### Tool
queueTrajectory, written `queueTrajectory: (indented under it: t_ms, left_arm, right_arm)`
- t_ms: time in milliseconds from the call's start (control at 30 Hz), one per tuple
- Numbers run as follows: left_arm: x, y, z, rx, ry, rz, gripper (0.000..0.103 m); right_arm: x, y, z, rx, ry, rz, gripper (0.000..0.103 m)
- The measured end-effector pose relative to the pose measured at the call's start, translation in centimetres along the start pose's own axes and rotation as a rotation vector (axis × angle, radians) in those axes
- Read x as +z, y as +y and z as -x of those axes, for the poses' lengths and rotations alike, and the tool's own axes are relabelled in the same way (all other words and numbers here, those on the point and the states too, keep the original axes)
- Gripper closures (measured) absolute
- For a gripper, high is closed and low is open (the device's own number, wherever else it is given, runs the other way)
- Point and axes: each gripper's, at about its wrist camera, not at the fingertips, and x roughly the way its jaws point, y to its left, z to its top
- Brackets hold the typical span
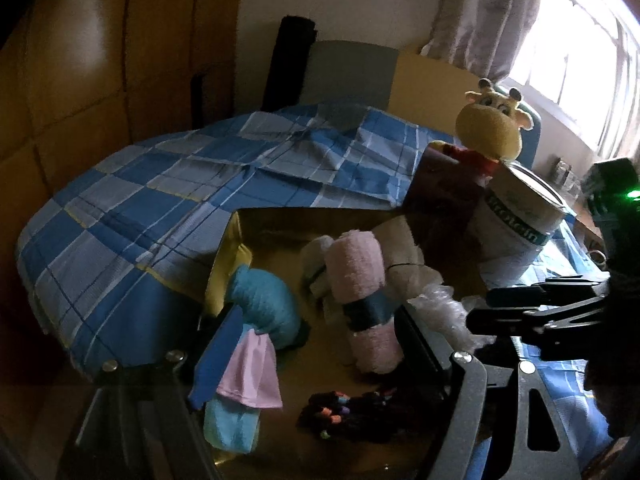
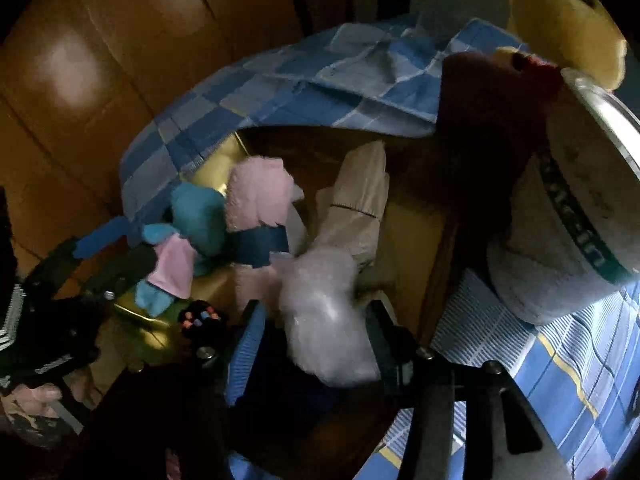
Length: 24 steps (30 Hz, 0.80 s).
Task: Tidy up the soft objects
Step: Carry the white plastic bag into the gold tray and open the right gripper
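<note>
Cardboard box point(image 1: 276, 220) of soft things on a blue checked bedcover point(image 1: 160, 184), both claws over its open top.

In the left wrist view: left claw point(image 1: 320, 320) at 6 o'clock, gaping wide and clamped on nothing, a pink and pale blue cloth point(image 1: 248, 376) draped at its 7 o'clock finger, caught or just resting impossible to tell. Inside the box, a teal roll point(image 1: 264, 300) at 8 o'clock, a pink towel roll point(image 1: 360, 292) with a dark band at centre, a beige bundle point(image 1: 404, 248) just beside it at 2 o'clock. In the right wrist view: right claw point(image 2: 316, 308) at 6 o'clock, part open, a wad of bubble wrap point(image 2: 328, 320) between the jaws, a gap at the 9 o'clock pad, so loose and unsqueezed. Beyond the box at 2 o'clock, a yellow plush giraffe point(image 1: 490, 128) and a white tin point(image 1: 520, 216).
</note>
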Motion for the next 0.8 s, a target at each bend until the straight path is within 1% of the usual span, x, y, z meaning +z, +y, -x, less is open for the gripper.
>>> queueTrajectory:
  t_ms: [167,367,533,700,800]
  left_arm:
    - [0.2,-1.3,0.8,-0.027,-0.016,-0.04,0.024]
    - [0.1,-3.4,1.2,-0.061,-0.022,-0.099,0.024]
    - [0.0,-5.6,1.5,-0.089,-0.024,-0.154,0.024]
    - [-0.2,-8.1,1.5,-0.12,-0.022,-0.216,0.024]
    - [-0.3,-9.6,1.5,-0.141,-0.016,-0.25,0.024]
  right_arm:
    - [-1.4,-0.6,3.2,0.025,-0.08,-0.041,0.05]
    - [-4.2,-3.4,6.2,-0.012,-0.135,-0.135,0.05]
    - [-7.4,-7.6,8.6,-0.072,-0.168,-0.271,0.05]
    - [-10.8,-12.4,11.8,-0.148,-0.229,-0.43,0.05]
    - [-12.6,-14.5,13.6,-0.187,-0.267,-0.509,0.05]
